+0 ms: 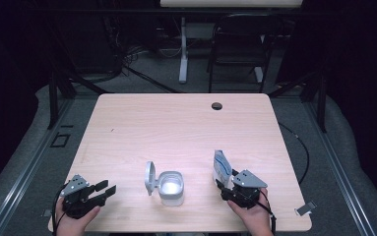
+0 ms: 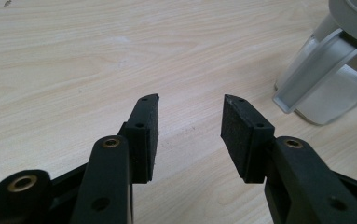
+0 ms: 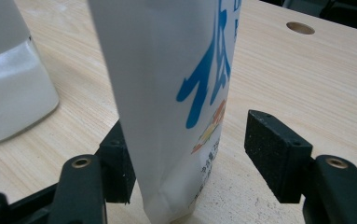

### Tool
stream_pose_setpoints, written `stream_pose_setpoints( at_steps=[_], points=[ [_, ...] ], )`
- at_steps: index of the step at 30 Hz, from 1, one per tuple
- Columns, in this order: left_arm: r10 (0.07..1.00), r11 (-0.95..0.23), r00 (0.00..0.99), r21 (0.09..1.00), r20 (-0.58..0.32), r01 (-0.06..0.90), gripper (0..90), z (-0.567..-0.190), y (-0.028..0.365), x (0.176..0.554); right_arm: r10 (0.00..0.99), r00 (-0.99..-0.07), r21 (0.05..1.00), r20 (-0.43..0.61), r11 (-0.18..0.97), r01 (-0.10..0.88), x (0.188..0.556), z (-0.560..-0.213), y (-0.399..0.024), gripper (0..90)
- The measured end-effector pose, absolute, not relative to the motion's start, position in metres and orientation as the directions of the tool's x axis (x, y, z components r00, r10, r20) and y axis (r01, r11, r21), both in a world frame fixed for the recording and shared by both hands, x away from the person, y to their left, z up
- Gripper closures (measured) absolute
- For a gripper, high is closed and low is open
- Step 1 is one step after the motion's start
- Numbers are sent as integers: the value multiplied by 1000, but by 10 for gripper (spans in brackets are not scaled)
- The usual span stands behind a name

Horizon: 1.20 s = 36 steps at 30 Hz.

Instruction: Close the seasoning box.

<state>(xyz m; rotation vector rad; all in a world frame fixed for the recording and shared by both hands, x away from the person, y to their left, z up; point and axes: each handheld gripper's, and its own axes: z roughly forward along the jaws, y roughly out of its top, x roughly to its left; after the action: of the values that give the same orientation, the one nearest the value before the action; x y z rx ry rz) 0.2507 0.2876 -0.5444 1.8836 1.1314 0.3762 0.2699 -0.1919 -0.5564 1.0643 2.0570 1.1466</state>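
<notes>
Pouch [image 3: 167, 93], white with blue lettering, upright on the wooden table [image 1: 176, 123], standing between the spread fingers [image 3: 278, 154] of the right gripper [image 1: 231, 189]. Far pad clear of the pouch, with bare wood showing in the gap; near pad just beside or against the pouch's edge, contact hard to tell. No squeeze visible on the pouch's sides. Bottom seam down on the table, close ahead of the fingers' roots.

Left gripper [image 1: 103, 189] low over the table near its front edge, fingers [image 2: 143, 135] spread wide, nothing but bare wood between the pads. Ahead of those fingertips and off to their right side, a white container [image 1: 171, 188] with its hinged lid [image 1: 149, 178] flipped up and open; container well apart from the left pads. Same container seen past the near finger of the right gripper, close beside the pouch but not touching it. Container thus between the two pairs of fingers, nearer the right pair.

Round hole [image 1: 217, 105] in the tabletop far beyond the fingertips of both grippers.
</notes>
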Motion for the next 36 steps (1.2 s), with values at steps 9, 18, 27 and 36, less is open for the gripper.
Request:
stream_pose_setpoints(
  at_steps=[9, 18, 27, 36],
  points=[
    [807, -228, 569, 806, -157, 547, 588, -540, 273, 247, 847, -528, 872, -60, 302, 386, 269, -558, -204, 366],
    [792, -208, 584, 821, -178, 532, 594, -532, 260, 245, 837, -546, 867, -44, 303, 395, 267, -558, -209, 358],
    [783, -212, 598, 831, -170, 514, 594, -520, 253, 243, 826, -563, 869, -34, 303, 392, 262, -553, -205, 344],
    [778, -208, 606, 843, -165, 496, 606, -513, 252, 242, 837, -542, 841, -69, 341, 420, 252, -543, -200, 341]
  ],
)
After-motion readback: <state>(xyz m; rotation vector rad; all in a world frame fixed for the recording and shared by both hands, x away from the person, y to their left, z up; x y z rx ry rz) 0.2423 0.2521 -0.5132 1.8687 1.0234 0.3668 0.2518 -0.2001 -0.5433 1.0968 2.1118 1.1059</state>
